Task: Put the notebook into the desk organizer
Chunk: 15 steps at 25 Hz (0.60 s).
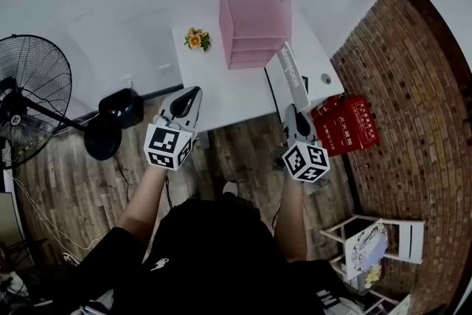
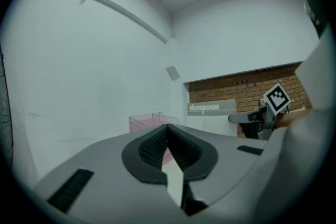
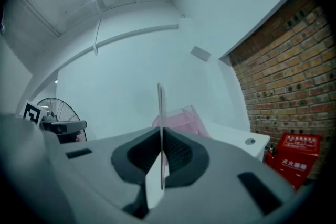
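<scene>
The grey notebook (image 1: 290, 68) stands on edge above the white table's (image 1: 228, 96) near right part, with my right gripper (image 1: 293, 109) shut on its near end. In the right gripper view the notebook (image 3: 160, 105) shows edge-on between the pads, and the pink desk organizer (image 3: 181, 114) lies beyond it. The organizer (image 1: 254, 22) stands on the far side of the table. My left gripper (image 1: 193, 91) hovers at the table's near left edge, jaws shut and empty. In the left gripper view its tips (image 2: 168, 127) meet, with the notebook (image 2: 211, 107) off to the right.
A small pot of flowers (image 1: 196, 39) sits left of the organizer. A standing fan (image 1: 29, 96) and a black box (image 1: 122, 108) are on the floor at left. A red crate (image 1: 352, 122) lies by the brick wall at right, a white chair (image 1: 383, 240) nearer.
</scene>
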Available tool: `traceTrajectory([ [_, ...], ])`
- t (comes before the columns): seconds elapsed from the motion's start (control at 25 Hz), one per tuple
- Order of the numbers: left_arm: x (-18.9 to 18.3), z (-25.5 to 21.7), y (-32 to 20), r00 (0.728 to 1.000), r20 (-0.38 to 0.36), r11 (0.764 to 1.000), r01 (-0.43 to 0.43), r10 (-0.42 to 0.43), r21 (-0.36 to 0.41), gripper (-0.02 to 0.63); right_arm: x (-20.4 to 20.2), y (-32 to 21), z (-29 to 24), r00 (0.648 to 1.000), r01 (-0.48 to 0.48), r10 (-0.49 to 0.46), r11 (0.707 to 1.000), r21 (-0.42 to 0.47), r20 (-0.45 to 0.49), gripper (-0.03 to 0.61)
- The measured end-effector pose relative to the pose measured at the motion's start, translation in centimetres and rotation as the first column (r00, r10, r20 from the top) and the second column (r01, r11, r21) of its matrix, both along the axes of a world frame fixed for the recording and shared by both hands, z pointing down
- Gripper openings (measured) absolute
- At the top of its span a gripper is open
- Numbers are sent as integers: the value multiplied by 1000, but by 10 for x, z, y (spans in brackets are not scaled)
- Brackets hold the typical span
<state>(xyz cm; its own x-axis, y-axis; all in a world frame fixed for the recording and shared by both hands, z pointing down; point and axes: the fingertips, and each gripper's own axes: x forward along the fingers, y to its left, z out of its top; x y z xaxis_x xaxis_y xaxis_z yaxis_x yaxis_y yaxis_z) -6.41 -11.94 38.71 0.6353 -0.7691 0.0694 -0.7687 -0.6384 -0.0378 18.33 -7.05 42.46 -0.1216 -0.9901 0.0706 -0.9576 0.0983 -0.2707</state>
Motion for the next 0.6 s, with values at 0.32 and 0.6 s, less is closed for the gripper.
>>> traceTrajectory([
  [0.32, 39, 11, -19, 998, 15, 998, 56, -56, -15, 3, 29, -35, 39, 986, 82, -75, 996, -39, 148, 11],
  [0.6, 58, 33, -23, 996, 44, 995, 82, -80, -58, 3, 38, -61, 70, 931, 139, -111, 989, -56, 348, 11],
])
